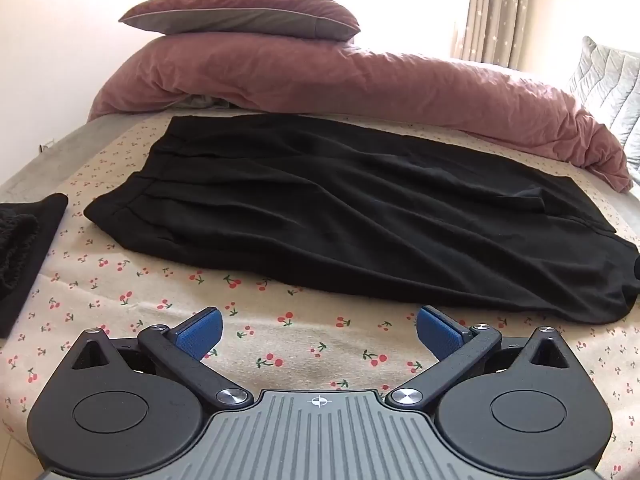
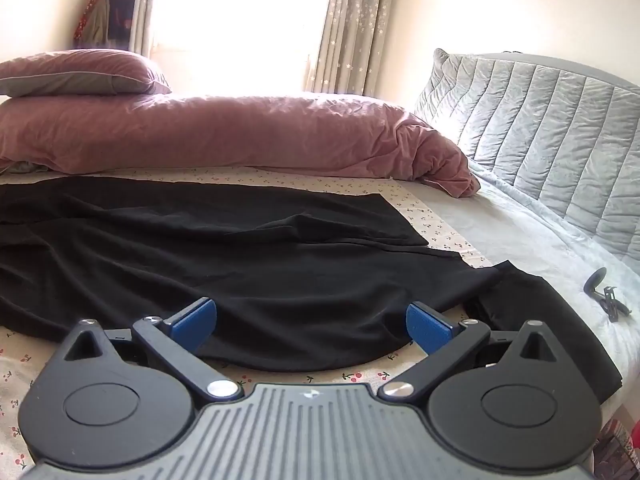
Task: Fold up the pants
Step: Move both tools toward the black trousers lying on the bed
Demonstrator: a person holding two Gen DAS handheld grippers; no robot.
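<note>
Black pants [image 1: 340,216] flat on cherry-print sheet [image 1: 280,344], left gripper [image 1: 319,330] and right gripper [image 2: 311,322] spread wide

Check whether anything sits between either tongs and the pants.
Nothing visible does. Only bare cherry-print sheet lies between the open left tongs and the pants; the open right tongs already hang over the pants' near edge.

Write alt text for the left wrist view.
Black pants lie spread flat, unfolded, on a cherry-print sheet, with the open left gripper hovering short of their near edge. Behind them sit a rumpled pink duvet and a pillow.
</note>
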